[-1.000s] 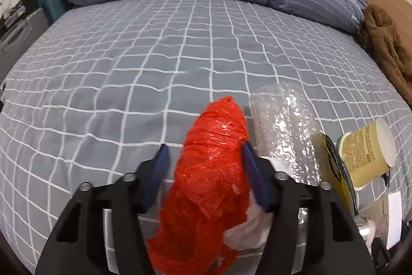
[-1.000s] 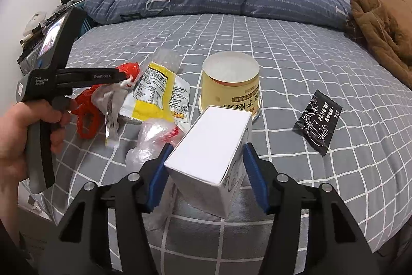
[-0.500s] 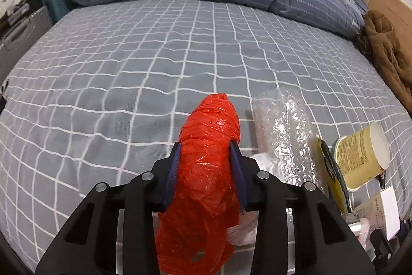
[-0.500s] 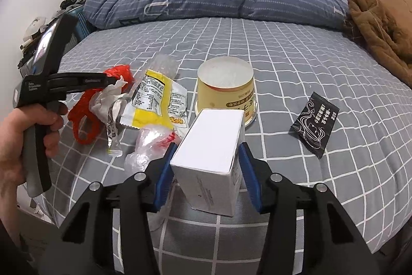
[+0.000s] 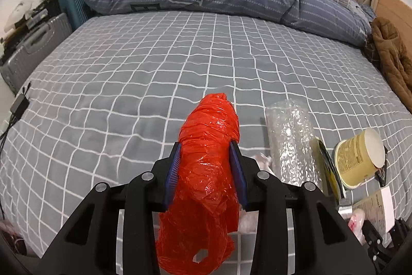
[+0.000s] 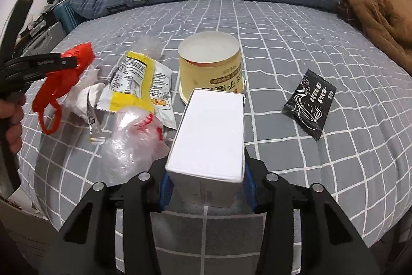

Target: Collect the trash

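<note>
- The left gripper [image 5: 206, 166] is clamped on a crumpled red plastic bag [image 5: 206, 172]; its blue pads pinch the bag's middle, and the loose handle end hangs below the jaws, clear of the grey checked bed sheet [image 5: 128, 74].
- The right gripper [image 6: 206, 179] has just been closing, and its pads now press both sides of a white rectangular cardboard box [image 6: 211, 135], near the bed's front edge.
- To do this step well, I would keep both grips firm and lift straight up before carrying away: the slack bag could snag the white crumpled tissue [image 6: 82, 97] beside it, and the box could slip because it is held low.
- Trash still lying on the sheet, counted:
  - one yellow round paper tub [image 6: 211, 68], upright, just behind the box
  - one yellow snack wrapper [image 6: 139, 86]
  - one black sachet [image 6: 309, 105], well apart to the right
  - one clear plastic bag with red print [image 6: 136, 143]
  - one bubble-wrap roll [image 5: 291, 141]
</note>
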Motion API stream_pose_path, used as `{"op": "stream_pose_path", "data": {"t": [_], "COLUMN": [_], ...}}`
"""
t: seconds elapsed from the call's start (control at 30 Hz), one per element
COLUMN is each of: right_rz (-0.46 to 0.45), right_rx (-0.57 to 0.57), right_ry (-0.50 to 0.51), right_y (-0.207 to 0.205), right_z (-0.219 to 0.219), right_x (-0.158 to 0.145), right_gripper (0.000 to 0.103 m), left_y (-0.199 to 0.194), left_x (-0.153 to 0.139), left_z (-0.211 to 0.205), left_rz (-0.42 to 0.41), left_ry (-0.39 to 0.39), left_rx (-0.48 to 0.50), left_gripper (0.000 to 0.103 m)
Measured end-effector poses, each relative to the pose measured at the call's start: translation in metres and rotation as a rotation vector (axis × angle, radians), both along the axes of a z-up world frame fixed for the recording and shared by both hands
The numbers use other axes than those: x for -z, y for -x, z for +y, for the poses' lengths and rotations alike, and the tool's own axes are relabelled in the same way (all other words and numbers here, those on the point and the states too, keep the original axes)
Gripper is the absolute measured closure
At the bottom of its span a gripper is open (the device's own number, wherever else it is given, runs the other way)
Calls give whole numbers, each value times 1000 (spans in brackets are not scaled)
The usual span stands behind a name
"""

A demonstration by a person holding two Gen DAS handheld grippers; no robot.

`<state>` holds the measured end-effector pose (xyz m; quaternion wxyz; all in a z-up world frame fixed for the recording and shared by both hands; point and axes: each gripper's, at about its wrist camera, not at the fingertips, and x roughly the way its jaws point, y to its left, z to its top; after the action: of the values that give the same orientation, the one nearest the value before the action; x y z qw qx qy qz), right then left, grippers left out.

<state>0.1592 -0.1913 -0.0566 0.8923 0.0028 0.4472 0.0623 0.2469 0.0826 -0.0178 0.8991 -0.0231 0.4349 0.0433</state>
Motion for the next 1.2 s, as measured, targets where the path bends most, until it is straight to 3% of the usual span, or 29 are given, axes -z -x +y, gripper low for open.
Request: {"op": "stream_pose_path", "data": {"t": [1.2], "right_rz": [-150], "right_rx": [-84], "right_ry": [6], "right_y": [60], "right_z": [18], "right_x": [-62], "right_gripper": [66], "left_y": [132], "left_x": [-30], "left_z": [-21], "left_rz": [-25], "left_ry": [25], "left_rx": [12], "left_gripper": [67]}}
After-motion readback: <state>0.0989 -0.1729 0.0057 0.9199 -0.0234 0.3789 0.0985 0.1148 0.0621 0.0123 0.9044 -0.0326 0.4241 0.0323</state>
